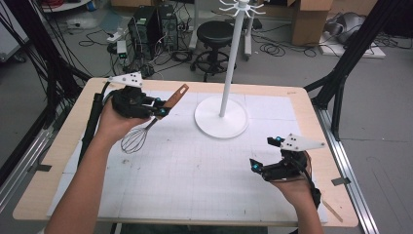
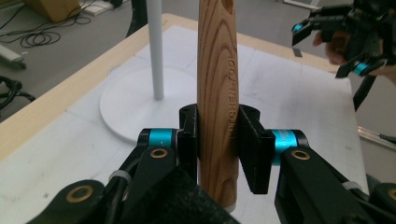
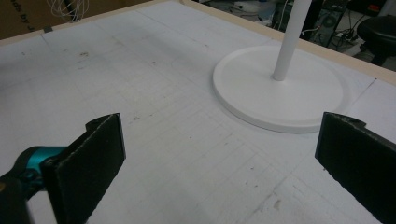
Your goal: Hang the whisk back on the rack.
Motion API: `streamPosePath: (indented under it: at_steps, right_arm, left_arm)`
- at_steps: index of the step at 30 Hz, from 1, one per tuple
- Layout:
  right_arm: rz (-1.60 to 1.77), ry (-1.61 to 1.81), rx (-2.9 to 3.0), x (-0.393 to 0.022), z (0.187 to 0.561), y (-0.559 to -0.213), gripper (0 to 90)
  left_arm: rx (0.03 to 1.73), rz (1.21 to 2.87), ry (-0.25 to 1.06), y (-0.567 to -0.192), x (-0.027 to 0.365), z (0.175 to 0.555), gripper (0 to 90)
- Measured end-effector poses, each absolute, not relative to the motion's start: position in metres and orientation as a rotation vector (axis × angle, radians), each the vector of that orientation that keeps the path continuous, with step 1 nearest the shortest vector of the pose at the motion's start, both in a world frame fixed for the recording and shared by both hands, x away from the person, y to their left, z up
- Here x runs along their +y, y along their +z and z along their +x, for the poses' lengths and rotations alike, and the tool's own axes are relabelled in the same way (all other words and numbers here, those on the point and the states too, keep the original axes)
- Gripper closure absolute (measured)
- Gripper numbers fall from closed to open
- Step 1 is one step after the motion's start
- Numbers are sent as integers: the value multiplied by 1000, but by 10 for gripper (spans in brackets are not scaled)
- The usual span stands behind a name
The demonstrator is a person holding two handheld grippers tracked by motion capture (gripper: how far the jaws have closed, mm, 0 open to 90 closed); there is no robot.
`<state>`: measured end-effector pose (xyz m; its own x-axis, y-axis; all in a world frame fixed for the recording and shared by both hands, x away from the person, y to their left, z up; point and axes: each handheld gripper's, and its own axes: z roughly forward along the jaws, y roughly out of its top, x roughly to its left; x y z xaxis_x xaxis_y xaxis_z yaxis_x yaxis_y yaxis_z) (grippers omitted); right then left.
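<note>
White gridded mat (image 1: pixel 195 170) on a wood-edged table | landmark: white round-based stand with upright pole (image 1: pixel 221 117) | left gripper (image 1: pixel 158 108) just left of stand base, jaws clamped on wooden-handled wire whisk (image 1: pixel 146 129), wire head hanging toward the person | right gripper (image 1: pixel 265 153) nearer the person than the base, jaws wide apart, holding nothing

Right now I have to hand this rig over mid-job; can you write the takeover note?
Left tongs: shut on the whisk by its wooden handle, held above the mat at the table's far left; wire head hangs low, handle tip points toward the rack.
Right tongs: open, empty, hovering over the mat at the near right.
White hook rack: upright at the far centre; nothing seen hanging on it.
Done: whisk picked up.
Left, probably: bring the handle's hole up to a hook at the rack's top, hang it, release.
</note>
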<state>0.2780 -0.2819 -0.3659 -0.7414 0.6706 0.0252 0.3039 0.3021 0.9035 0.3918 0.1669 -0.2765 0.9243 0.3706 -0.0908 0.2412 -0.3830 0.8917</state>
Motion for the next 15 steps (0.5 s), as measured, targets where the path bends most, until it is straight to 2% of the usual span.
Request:
streamPosePath:
  at_steps: [15]
  right_arm:
    - [866,1411,2225,-280,277,-366,4]
  left_arm:
    - [364,1905,141,-239,126,405,709]
